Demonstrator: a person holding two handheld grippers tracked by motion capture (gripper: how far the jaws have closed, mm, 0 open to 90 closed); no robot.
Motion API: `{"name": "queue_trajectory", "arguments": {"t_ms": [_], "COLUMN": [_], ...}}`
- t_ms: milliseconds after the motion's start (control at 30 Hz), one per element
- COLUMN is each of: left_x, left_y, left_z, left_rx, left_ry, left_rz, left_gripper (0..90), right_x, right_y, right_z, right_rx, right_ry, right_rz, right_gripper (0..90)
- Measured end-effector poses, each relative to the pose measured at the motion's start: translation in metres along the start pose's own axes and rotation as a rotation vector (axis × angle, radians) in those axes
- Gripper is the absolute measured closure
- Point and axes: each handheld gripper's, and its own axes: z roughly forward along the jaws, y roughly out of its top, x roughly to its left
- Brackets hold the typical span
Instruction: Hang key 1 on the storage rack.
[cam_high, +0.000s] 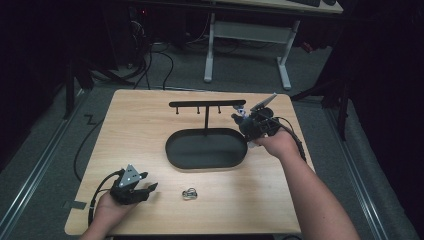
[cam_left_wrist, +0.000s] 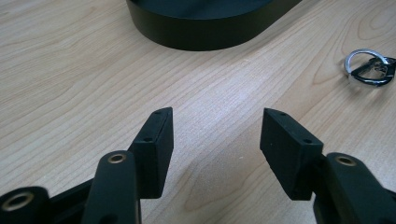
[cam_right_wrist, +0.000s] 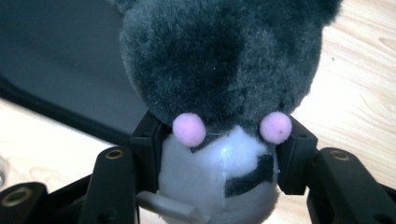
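Note:
My right gripper (cam_high: 243, 121) hovers by the right end of a black oval tray (cam_high: 172, 155), shut on a small plush toy (cam_high: 240, 115). In the right gripper view the toy (cam_right_wrist: 219, 60) is dark grey fur with two pink dots and a white lower part, and the pads press on its sides; the dark tray (cam_right_wrist: 56, 56) lies behind it. My left gripper (cam_high: 145, 185) rests low at the table's front left, jaws open with nothing between them (cam_left_wrist: 216, 123). A metal key ring (cam_high: 190, 193) lies on the wood to its right (cam_left_wrist: 369, 67).
A black T-shaped stand (cam_high: 206, 105) with small hooks rises from the tray's back edge. The wooden table (cam_high: 135, 125) has bare wood to the left of the tray. Past the table stand a white desk frame (cam_high: 247, 35) and floor cables.

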Motion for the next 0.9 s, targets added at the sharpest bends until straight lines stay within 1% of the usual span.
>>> {"name": "queue_trajectory", "arguments": {"t_ms": [67, 167, 200, 233, 300, 367, 433, 467, 500, 567, 733, 767, 800, 833, 900], "left_x": [0.0, 0.0, 0.0, 0.0, 0.001, 0.001, 0.001, 0.001, 0.001, 0.0, -0.003, -0.003, -0.005, -0.005, -0.008], "left_y": [0.0, 0.0, 0.0, 0.0, 0.0, 0.0, 0.0, 0.0, 0.0, 0.001, 0.002, 0.002, 0.002, 0.002, 0.003], "left_z": [0.0, 0.0, 0.0, 0.0, 0.0, 0.0, 0.0, 0.0, 0.001, 0.001, 0.002, 0.002, 0.003, 0.003, 0.004], "left_rx": [0.002, -0.001, 0.001, 0.0, 0.002, 0.002, 0.001, 0.001, 0.0, 0.005, 0.005, 0.006, 0.008, 0.008, 0.009], "left_ry": [0.0, 0.001, 0.0, 0.002, 0.001, -0.001, -0.002, -0.003, -0.004, -0.009, -0.016, -0.017, -0.018, -0.018, -0.026], "left_rz": [0.0, 0.0, 0.001, 0.001, 0.001, 0.0, -0.001, -0.002, -0.003, -0.001, -0.004, -0.002, 0.002, 0.002, 0.006], "left_gripper": [45.1, 45.1, 45.1, 45.1, 45.1, 45.0, 45.1, 45.0, 45.0, 45.1, 45.5, 45.6, 46.0, 46.2, 46.5], "right_x": [0.0, 0.0, -0.001, -0.002, -0.004, -0.005, -0.006, -0.006, -0.006, -0.008, -0.006, -0.003, 0.001, 0.001, 0.006], "right_y": [0.001, 0.006, 0.007, 0.008, 0.009, 0.007, 0.004, 0.0, 0.0, -0.006, -0.032, -0.041, -0.055, -0.055, -0.072], "right_z": [0.003, 0.013, 0.015, 0.018, 0.024, 0.027, 0.028, 0.025, 0.025, 0.02, 0.007, 0.005, 0.004, 0.004, 0.004], "right_rx": [-0.005, -0.017, -0.02, -0.02, -0.016, -0.028, -0.027, -0.033, -0.033, -0.056, -0.134, -0.147, -0.172, -0.172, -0.212], "right_ry": [0.001, -0.016, -0.012, 0.0, -0.003, 0.0, 0.007, 0.003, 0.003, 0.016, 0.02, 0.015, 0.0, 0.0, 0.003], "right_rz": [-0.007, 0.004, 0.017, 0.029, 0.038, 0.052, 0.057, 0.056, 0.056, 0.055, 0.052, 0.034, 0.017, 0.017, -0.01], "right_gripper": [45.5, 42.2, 38.9, 33.0, 28.2, 24.1, 23.4, 23.7, 23.7, 24.3, 29.1, 29.6, 31.2, 31.2, 33.8]}}
